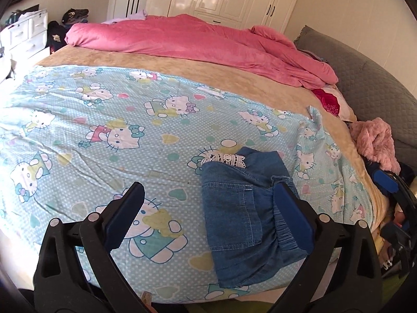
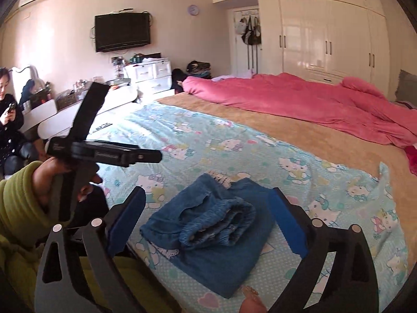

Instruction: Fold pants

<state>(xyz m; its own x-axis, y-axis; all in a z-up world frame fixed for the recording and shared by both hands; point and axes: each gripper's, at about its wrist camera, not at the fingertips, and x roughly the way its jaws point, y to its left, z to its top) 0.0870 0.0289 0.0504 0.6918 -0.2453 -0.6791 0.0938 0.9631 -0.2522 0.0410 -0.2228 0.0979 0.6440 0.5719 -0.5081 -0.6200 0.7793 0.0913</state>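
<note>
We hold both tools spread, pinching nothing: left tool (image 1: 211,221), right tool (image 2: 208,224). Folded pants (image 2: 208,234) lie on the bed (image 2: 299,182) just ahead of the right tool.

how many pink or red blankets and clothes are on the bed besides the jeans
3: a big pink quilt bunched along the far side, a dark red cloth at its right end, and a fluffy pink garment by the grey headboard. More may be hidden underneath.
</note>
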